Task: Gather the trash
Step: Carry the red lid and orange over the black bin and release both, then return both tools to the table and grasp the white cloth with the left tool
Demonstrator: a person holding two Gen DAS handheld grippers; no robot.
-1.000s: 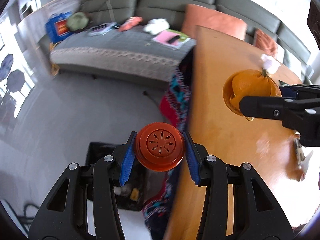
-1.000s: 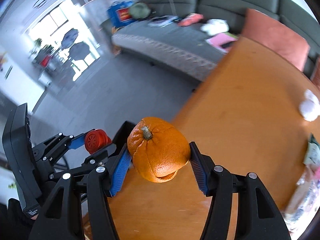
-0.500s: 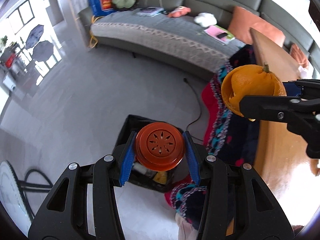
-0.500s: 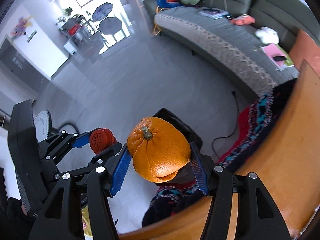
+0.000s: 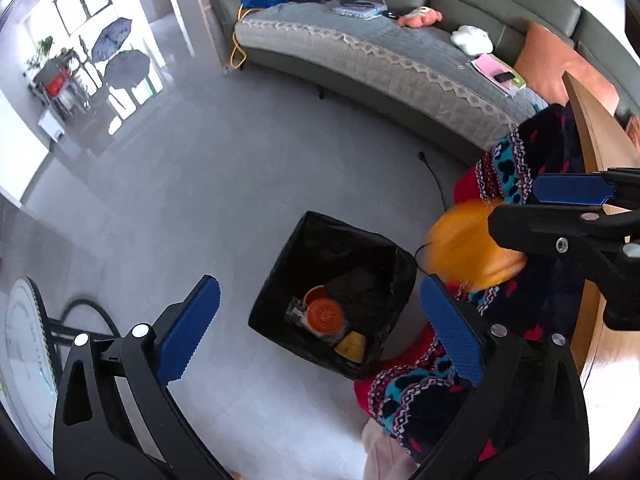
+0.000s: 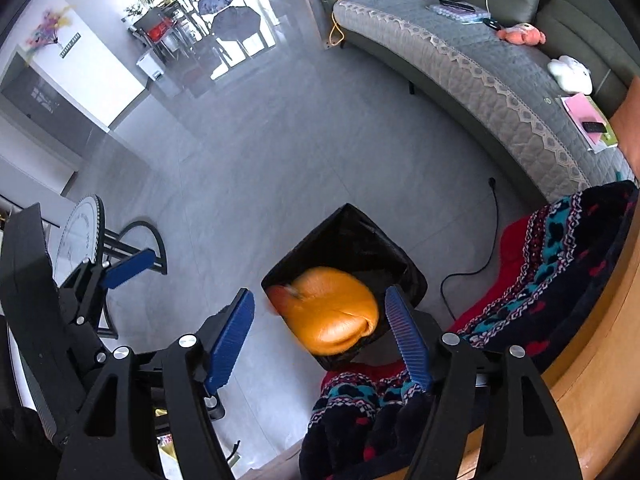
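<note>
A black-lined trash bin (image 5: 280, 280) stands on the grey floor; it also shows in the right wrist view (image 6: 360, 236). The red-orange round lid (image 5: 325, 313) lies inside it among other scraps. My left gripper (image 5: 316, 328) is open and empty above the bin. My right gripper (image 6: 320, 328) is open; the orange peel (image 6: 330, 314) is blurred, free between its jaws, above the bin mouth. In the left wrist view the peel (image 5: 464, 248) sits just below the right gripper's fingers (image 5: 572, 190).
A patterned dark blanket (image 5: 520, 168) hangs over the wooden table edge (image 5: 592, 136) right of the bin. A black cable (image 6: 492, 240) runs on the floor. A grey sofa (image 5: 380, 48) stands at the back. A fan (image 6: 76, 236) stands at left.
Both grippers opened over the bin. The red lid dropped from the left gripper into the bin. The orange peel left the right gripper's hold and is falling.
</note>
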